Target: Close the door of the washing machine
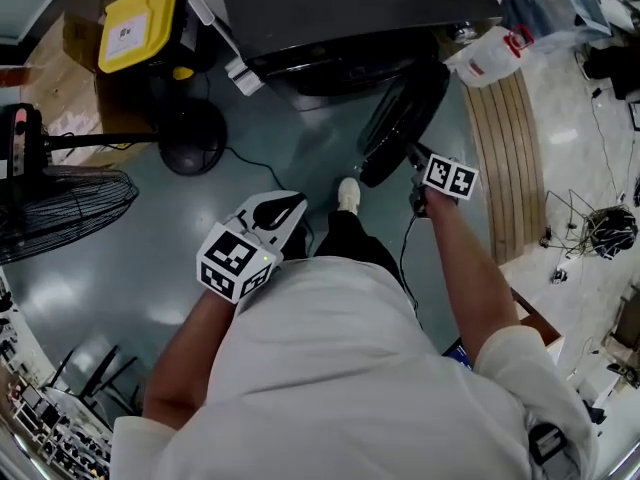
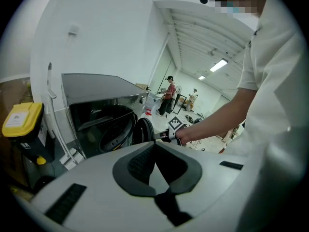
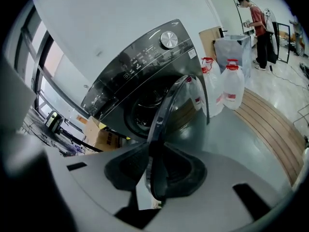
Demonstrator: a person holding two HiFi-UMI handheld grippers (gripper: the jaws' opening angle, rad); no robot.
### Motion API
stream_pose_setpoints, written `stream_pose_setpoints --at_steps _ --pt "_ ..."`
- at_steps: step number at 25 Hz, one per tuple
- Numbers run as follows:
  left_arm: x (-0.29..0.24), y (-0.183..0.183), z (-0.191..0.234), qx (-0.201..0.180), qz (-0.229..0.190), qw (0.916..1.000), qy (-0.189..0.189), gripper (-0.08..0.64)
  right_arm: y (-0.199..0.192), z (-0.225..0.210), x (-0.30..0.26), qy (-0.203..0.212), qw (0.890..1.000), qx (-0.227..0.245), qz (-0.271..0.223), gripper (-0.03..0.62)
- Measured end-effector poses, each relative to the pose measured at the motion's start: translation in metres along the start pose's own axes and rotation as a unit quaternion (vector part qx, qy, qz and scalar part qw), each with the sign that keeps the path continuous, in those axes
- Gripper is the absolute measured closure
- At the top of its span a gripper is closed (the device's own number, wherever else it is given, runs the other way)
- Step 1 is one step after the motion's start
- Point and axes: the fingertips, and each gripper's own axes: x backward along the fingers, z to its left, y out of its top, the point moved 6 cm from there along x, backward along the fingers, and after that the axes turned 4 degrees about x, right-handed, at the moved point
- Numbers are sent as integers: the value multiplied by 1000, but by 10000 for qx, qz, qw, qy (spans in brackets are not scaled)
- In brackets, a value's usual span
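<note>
The dark front-loading washing machine (image 1: 350,8) stands at the top of the head view, and its round door (image 1: 400,118) swings out toward me. My right gripper (image 1: 412,158) is shut on the door's outer rim. In the right gripper view that rim (image 3: 178,105) runs straight between the pads, with the drum opening (image 3: 145,110) behind it. My left gripper (image 1: 285,213) hangs shut and empty over the floor, left of the door. In the left gripper view the closed tips (image 2: 154,146) point at the machine (image 2: 96,115), the door (image 2: 143,130) and the right gripper (image 2: 166,135).
A yellow-lidded box (image 1: 140,23) and a fan base (image 1: 190,133) stand left of the machine, with a floor fan (image 1: 50,203) at the far left. Water jugs (image 1: 490,53) and a wooden slatted strip (image 1: 510,158) lie to the right. A person (image 3: 256,18) stands far off.
</note>
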Motion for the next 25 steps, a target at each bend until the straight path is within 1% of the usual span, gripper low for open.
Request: stream_pose_setpoints --at_steps 9,25 --pt "15 -2 11 177 -164 9995 214 540 13 30 -30 191 9992 -356 -36 494" --pt "37 -7 33 506 -277 9964 629 540 52 77 -89 527 9984 -160 87 506"
